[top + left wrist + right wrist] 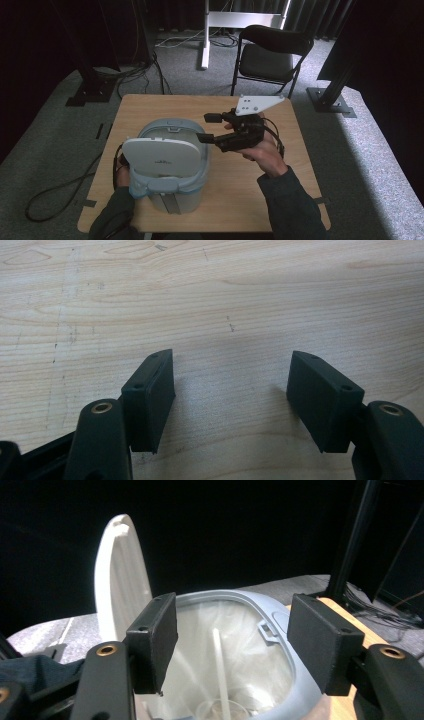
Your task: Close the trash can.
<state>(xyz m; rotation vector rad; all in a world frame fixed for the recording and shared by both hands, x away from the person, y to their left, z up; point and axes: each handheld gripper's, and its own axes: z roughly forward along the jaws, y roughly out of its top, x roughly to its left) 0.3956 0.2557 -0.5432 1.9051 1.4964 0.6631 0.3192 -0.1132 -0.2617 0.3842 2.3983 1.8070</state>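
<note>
Right gripper (pixel 210 127) nearer: fingers (pixel 152 640) apart, empty, over bin (pixel 172 192) rim, raised lid (pixel 162 156) at 9 o'clock. Left gripper (pixel 232 405) fingers apart, empty, facing bare table (pixel 210 300).

Counting one bin (pixel 170 165) with one lid (pixel 162 156) and one liner (pixel 200 645), two grippers (pixel 212 127) (pixel 230 400), one table (pixel 240 200), one chair (pixel 270 55), sitting in plain sight.
</note>
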